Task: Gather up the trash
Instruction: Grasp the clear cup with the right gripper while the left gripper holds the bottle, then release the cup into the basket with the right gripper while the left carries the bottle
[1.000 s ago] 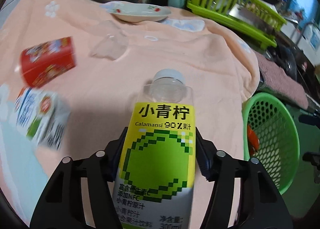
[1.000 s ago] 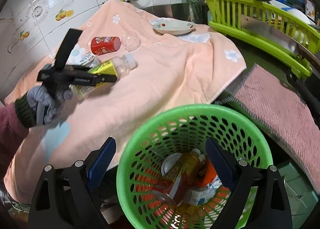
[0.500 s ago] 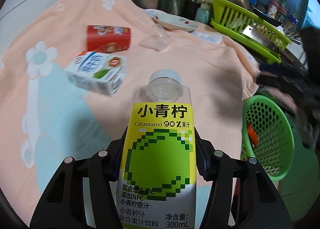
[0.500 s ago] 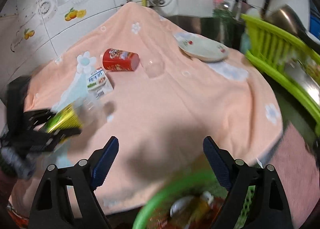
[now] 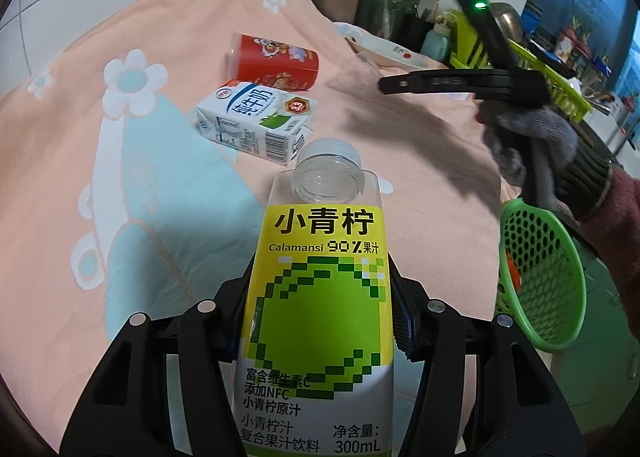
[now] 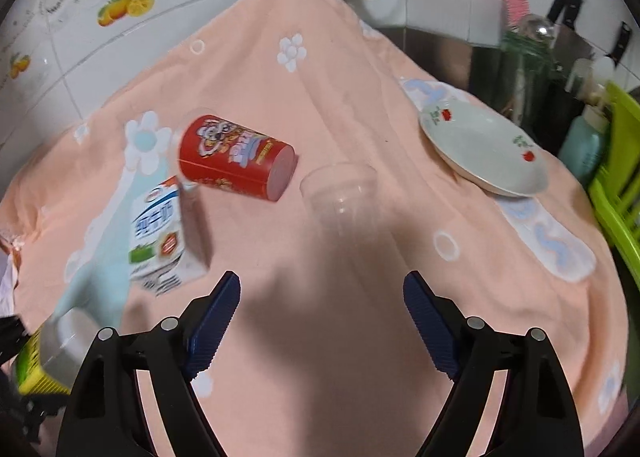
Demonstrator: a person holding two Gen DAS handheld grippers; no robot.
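Note:
My left gripper [image 5: 320, 293] is shut on a clear juice bottle with a yellow-green label [image 5: 320, 297], held above the peach towel [image 5: 160, 257]. My right gripper [image 6: 322, 299] is open and empty above the towel, a little short of a clear plastic cup [image 6: 342, 197] lying on its side. A red paper cup [image 6: 236, 159] and a white milk carton [image 6: 158, 233] lie to its left; both also show in the left wrist view, cup [image 5: 276, 65] and carton [image 5: 256, 123]. The green trash basket [image 5: 540, 277] hangs off the towel's right edge.
A white plate with red flowers [image 6: 484, 149] rests at the towel's far right. A lime-green dish rack [image 6: 620, 185] and a knife jar [image 6: 528, 53] stand beyond it. Tiled wall and taps are at the back.
My right gripper has swung from over the green basket to above the towel, facing the clear cup. My left gripper has drawn back and turned left with the bottle.

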